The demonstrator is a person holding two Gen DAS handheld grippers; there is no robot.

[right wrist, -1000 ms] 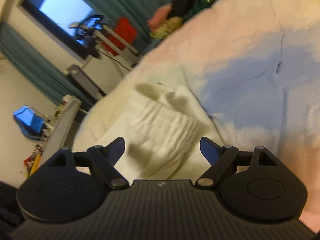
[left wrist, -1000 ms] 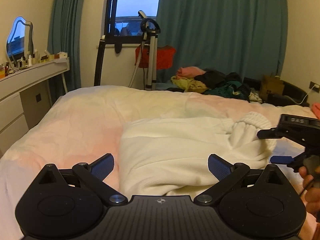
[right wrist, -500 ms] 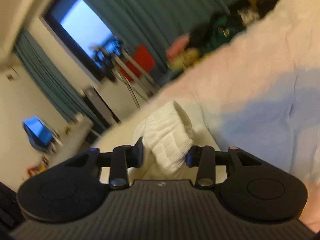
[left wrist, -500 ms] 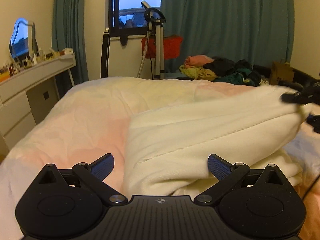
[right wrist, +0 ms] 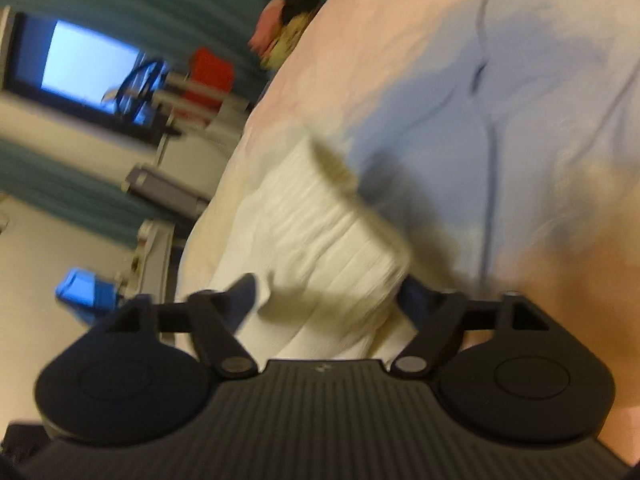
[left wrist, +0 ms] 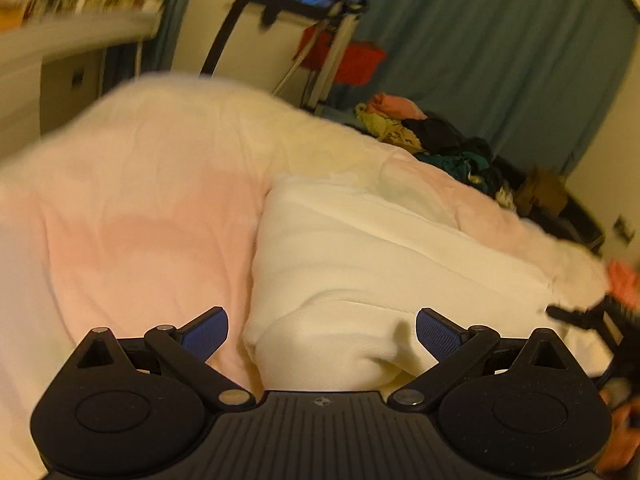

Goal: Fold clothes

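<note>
A white knitted sweater (left wrist: 372,264) lies partly folded on the pink bedspread (left wrist: 132,216). My left gripper (left wrist: 322,332) is open, its blue pads on either side of the sweater's near folded edge, not closed on it. In the right wrist view my right gripper (right wrist: 326,294) is open with the sweater's ribbed cuff (right wrist: 332,220) lying between its fingers on the bed. The right gripper also shows blurred at the right edge of the left wrist view (left wrist: 600,320). Both views are motion-blurred.
A heap of mixed clothes (left wrist: 424,136) lies at the far side of the bed. A garment steamer stand (left wrist: 336,40) and red basket (left wrist: 352,60) stand by the window. A white dresser (left wrist: 60,52) is on the left. Teal curtains (left wrist: 500,60) hang behind.
The right gripper, shut on the ribbed cuff half a second ago, has opened and the cuff now lies on the bed. The sleeve has come down across the sweater. Both cameras have tilted.
</note>
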